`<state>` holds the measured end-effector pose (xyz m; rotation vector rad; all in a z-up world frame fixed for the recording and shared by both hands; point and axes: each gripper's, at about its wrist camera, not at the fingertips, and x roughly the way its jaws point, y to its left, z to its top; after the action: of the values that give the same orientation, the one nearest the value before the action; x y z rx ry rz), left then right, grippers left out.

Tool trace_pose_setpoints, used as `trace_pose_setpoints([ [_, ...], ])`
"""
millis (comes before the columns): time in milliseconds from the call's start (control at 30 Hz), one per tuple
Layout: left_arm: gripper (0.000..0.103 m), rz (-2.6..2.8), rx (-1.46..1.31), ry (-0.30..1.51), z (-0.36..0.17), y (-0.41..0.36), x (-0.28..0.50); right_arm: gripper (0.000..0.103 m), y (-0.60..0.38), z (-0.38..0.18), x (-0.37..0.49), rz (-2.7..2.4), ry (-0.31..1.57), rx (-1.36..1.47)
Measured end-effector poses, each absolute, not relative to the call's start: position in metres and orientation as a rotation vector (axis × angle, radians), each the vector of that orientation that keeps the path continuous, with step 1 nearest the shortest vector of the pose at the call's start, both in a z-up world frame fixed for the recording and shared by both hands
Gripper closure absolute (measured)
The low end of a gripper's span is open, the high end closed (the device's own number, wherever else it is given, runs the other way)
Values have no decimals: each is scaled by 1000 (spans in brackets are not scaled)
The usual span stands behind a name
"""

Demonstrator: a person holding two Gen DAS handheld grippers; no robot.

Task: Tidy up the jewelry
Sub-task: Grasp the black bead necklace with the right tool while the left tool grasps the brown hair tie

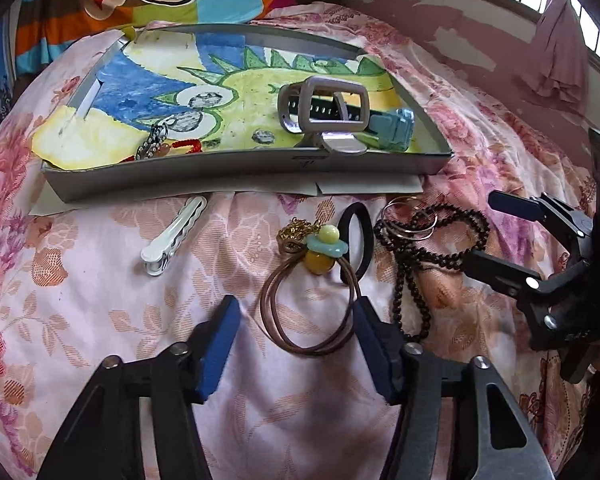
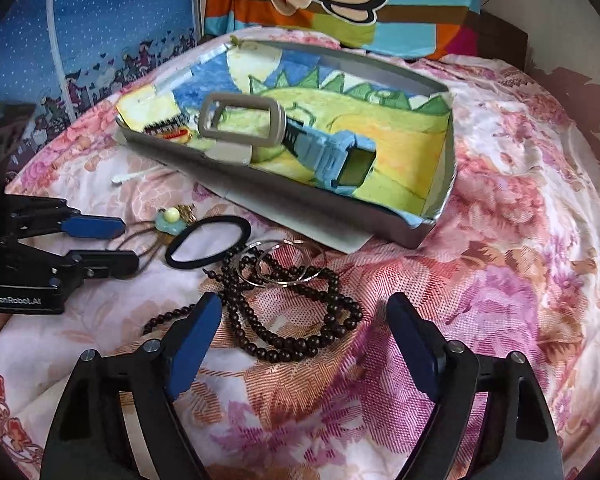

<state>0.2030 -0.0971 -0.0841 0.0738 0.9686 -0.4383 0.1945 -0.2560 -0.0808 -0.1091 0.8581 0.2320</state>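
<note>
Tilting downward, both tools [image 1: 296,344] [image 2: 306,346] hover over jewelry, unclamped.

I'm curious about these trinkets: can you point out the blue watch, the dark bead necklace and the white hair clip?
Blue watch [image 2: 342,160], right wrist view: on its case.
Dark bead necklace [image 2: 296,350], right wrist view: on the lower bead loop.
White hair clip [image 1: 172,236], left wrist view: mid-body.
</note>
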Motion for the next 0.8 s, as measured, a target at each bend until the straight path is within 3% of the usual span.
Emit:
trace_pose_setpoints([
  [233,76,-405,113,978,-87,-100,203,40,-255,-82,194,208,876,-134],
  [433,95,-387,103,992,-88,-96,204,69,-260,-81,189,193,881,-145],
  [600,98,-383,90,1015,-88,-96,204,95,-273,-77,188,194,864,-78],
  [800,99,-399,-21,1086,-85,-86,198,98,-281,-67,180,218,846,-40],
])
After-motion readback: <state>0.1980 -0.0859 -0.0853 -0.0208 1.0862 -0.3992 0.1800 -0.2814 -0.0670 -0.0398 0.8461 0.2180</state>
